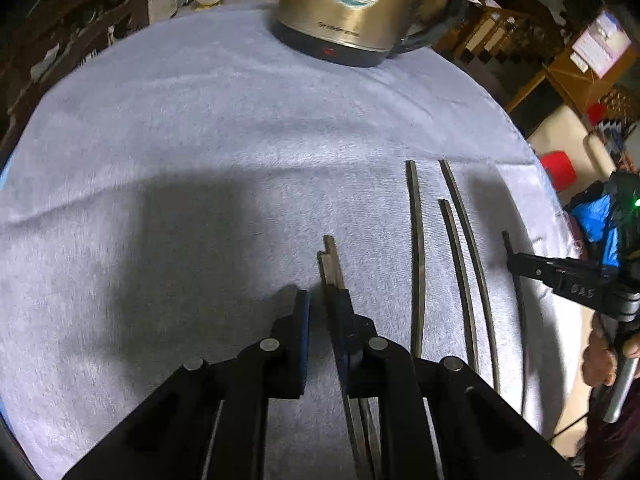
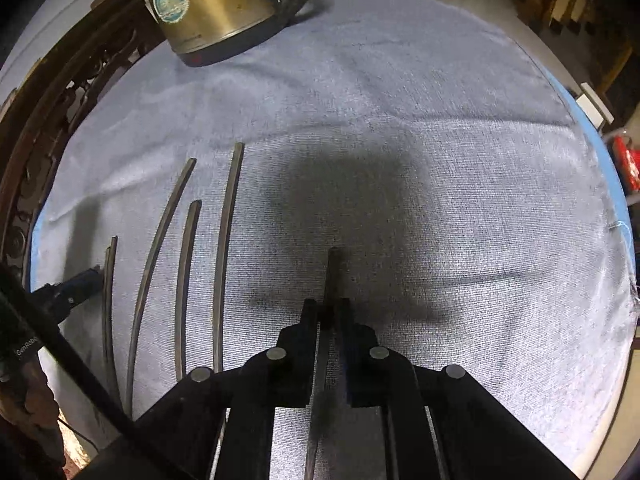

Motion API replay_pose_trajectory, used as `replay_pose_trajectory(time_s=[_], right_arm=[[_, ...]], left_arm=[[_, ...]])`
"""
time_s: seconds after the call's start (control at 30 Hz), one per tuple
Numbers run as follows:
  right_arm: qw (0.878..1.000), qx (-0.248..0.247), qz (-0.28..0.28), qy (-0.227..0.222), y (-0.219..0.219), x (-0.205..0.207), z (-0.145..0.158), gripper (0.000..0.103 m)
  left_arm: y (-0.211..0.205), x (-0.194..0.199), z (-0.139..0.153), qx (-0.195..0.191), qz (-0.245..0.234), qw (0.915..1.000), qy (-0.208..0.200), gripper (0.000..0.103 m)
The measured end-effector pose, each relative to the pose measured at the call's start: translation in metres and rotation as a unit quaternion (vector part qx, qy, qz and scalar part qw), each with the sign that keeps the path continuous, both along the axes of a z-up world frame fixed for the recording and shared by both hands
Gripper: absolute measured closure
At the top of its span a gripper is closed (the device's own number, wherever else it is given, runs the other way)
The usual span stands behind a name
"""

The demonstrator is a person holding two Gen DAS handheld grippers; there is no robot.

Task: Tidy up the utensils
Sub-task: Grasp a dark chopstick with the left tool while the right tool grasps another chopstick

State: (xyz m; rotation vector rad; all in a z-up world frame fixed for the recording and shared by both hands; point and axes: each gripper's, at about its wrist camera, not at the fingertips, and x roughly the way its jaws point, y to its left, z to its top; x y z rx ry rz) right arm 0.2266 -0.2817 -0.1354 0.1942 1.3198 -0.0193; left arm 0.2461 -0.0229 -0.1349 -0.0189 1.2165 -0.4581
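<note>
The left gripper (image 1: pixel 316 300) reaches up from the bottom centre of its own view, pointing steeply downward. Its jaws are nearly together, with a narrow gap left between the pads. The right gripper (image 2: pixel 327 312) rises from the bottom centre of its view, also angled steeply down, jaws drawn close. At the right edge of the left view, a hand (image 1: pixel 604 356) wraps the right gripper's handle.
</note>
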Motion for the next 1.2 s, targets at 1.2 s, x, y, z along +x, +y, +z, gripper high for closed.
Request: replay_pose_trajectory(time_s=[1.2], right_arm=[[0.997,-0.057,0.04,-0.015,0.021,-0.001,-0.004,0.094]], left_arm=[[-0.014,-0.015,-0.006,0.038,-0.021,0.9988,-0.021,0.085]])
